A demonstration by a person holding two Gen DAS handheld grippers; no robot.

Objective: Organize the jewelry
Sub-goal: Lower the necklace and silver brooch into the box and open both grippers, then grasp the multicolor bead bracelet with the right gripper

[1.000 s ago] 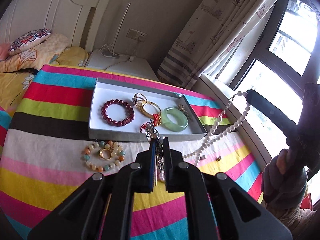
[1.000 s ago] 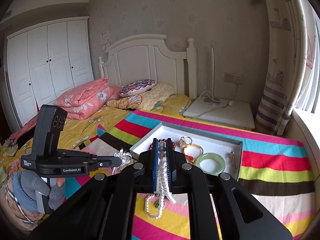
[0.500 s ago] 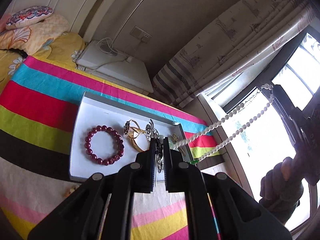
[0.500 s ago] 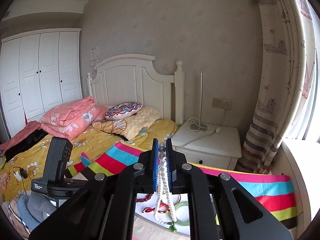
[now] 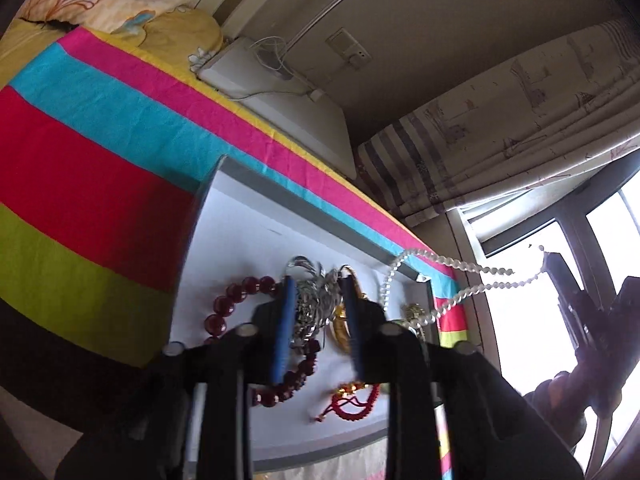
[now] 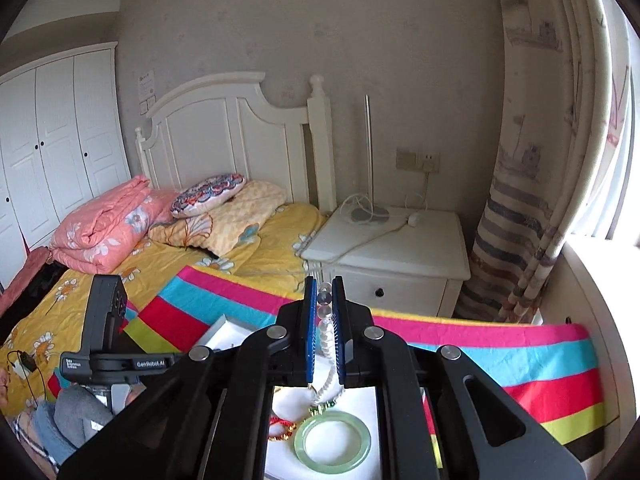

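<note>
My left gripper [image 5: 319, 316] hovers low over the white tray [image 5: 256, 184], and its jaws are opening. A silver ornament [image 5: 310, 304] sits loose between the blue pads, above a dark red bead bracelet [image 5: 224, 308] and a gold bangle [image 5: 340, 322]. A red cord piece [image 5: 354, 404] lies nearer the front. My right gripper [image 6: 323, 312] is shut on a pearl necklace [image 6: 325, 306]. The pearl necklace [image 5: 472, 268] drapes from it into the tray's right end. Below it lies a green jade bangle [image 6: 332, 442]. The left gripper's black body [image 6: 116, 362] shows at the left.
The tray rests on a striped blanket [image 6: 520, 364] spread over a bed. A white nightstand [image 6: 392, 248] with cables stands behind it, a curtain [image 6: 520, 220] and window to the right. Pillows and a folded pink quilt [image 6: 104, 224] lie toward the headboard.
Both grippers moved forward over the tray. The left one sank closer, rolled, and its jaws parted around the silver ornament. The right one carried the pearl necklace over the tray.
</note>
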